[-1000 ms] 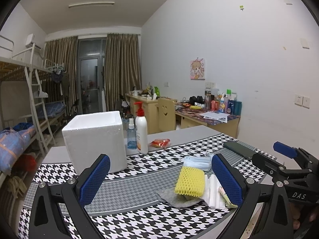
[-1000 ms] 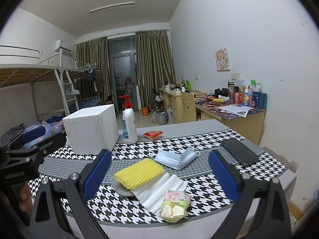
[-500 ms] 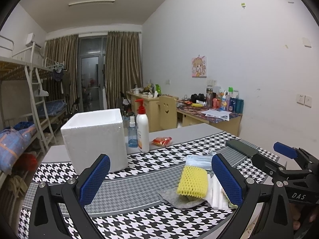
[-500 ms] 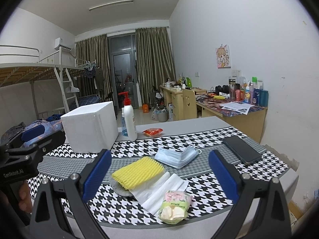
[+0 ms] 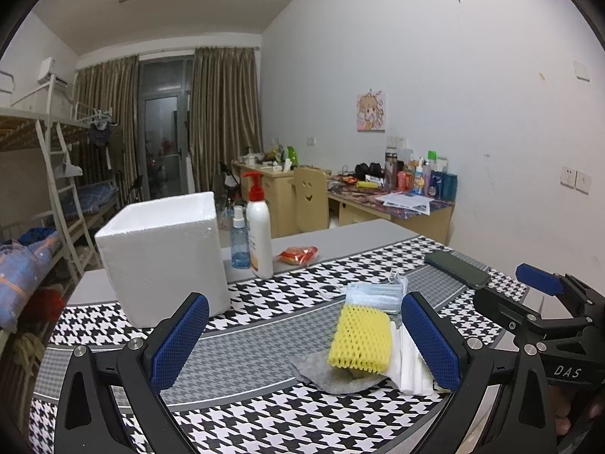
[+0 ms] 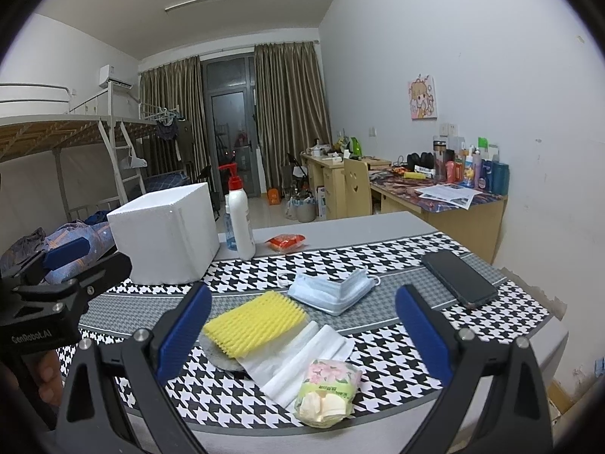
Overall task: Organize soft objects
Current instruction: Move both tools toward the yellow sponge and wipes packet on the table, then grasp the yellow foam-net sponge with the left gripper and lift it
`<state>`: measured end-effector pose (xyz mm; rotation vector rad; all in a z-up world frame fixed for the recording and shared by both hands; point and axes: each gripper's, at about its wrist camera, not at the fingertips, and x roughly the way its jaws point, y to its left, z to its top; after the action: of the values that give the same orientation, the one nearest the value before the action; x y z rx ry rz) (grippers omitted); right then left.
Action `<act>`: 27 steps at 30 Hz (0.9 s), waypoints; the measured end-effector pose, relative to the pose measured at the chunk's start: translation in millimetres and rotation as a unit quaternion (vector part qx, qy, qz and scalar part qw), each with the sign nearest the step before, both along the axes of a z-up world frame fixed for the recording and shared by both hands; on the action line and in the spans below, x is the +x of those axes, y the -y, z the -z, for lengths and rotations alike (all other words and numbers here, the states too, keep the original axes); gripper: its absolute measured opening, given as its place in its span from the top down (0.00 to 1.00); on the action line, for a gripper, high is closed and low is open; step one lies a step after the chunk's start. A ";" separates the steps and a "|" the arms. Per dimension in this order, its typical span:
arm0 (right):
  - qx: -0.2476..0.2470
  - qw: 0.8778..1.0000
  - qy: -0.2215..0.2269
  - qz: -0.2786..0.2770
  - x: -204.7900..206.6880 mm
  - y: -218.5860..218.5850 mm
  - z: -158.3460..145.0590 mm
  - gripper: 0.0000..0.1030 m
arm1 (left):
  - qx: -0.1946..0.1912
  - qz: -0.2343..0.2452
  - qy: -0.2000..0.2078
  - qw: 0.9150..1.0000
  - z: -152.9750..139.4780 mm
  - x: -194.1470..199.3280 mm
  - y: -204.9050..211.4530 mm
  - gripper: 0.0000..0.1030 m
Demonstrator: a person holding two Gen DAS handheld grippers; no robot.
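The left gripper (image 5: 304, 335) is spread wide, its blue-padded fingers (image 5: 179, 340) at the lower left and lower right of its own view, holding nothing and touching nothing. The right gripper (image 6: 298, 331) is likewise wide apart and empty, hovering above the near edge of the counter (image 6: 378, 227). Each gripper shows in the other's view: the right one at the lower right edge of the left view, marked "DAS", and the left one at the lower left edge of the right view, marked "GenRobot.AI" (a thumb shows below it).

The soft things lie in a cluster at the lower centre of both views, on the houndstooth cloth (image 6: 397, 261). A yellow foam net sleeve (image 6: 255, 321) rests on a grey round pad (image 5: 332, 374), which lies beside folded white sheets (image 6: 298, 355). A pack of tissues with a pink flower print (image 6: 327, 387) sits nearest the counter edge; its small print is too fine to read. A blue face mask (image 6: 329, 289) lies just behind the yellow sleeve.

At the upper left of the counter stands a white foam box (image 5: 162, 253), beside it a white pump bottle with a red top (image 5: 259, 227) and a small blue spray bottle (image 5: 240, 238). A red snack packet (image 5: 297, 254) lies near them, and a dark phone (image 6: 457, 278) lies at the right.
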<state>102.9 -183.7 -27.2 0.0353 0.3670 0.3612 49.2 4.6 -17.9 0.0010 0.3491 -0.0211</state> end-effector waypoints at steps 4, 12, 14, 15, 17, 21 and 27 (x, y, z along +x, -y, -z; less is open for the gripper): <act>-0.002 1.000 -0.015 0.001 6.2 1.6 4.6 0.03 | 0.003 0.006 -0.011 1.000 5.0 6.1 3.5 0.01; -0.010 0.999 -0.030 0.008 11.6 4.3 11.6 0.03 | 0.003 0.023 -0.033 0.999 14.9 20.7 9.3 0.01; -0.011 0.999 -0.036 0.011 14.1 5.9 12.9 0.03 | 0.002 0.025 -0.041 0.999 18.4 25.2 10.5 0.01; -0.011 0.999 -0.038 0.012 14.6 6.3 13.4 0.03 | 0.001 0.026 -0.044 0.999 19.9 27.3 10.9 0.01; -0.015 0.999 -0.042 0.012 15.8 5.9 15.2 0.03 | 0.003 0.030 -0.052 0.998 23.2 31.8 12.1 0.01; -0.018 0.998 -0.050 0.015 19.9 5.5 19.5 0.03 | 0.007 0.033 -0.068 0.997 28.8 39.4 14.3 0.01; -0.028 0.997 -0.067 0.015 28.7 4.2 26.8 0.03 | 0.006 0.041 -0.090 0.995 36.6 53.2 16.5 0.01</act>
<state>131.6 -187.9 -54.0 0.0104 0.5077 0.3204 102.4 -12.0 -54.5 0.0261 0.5289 -0.1010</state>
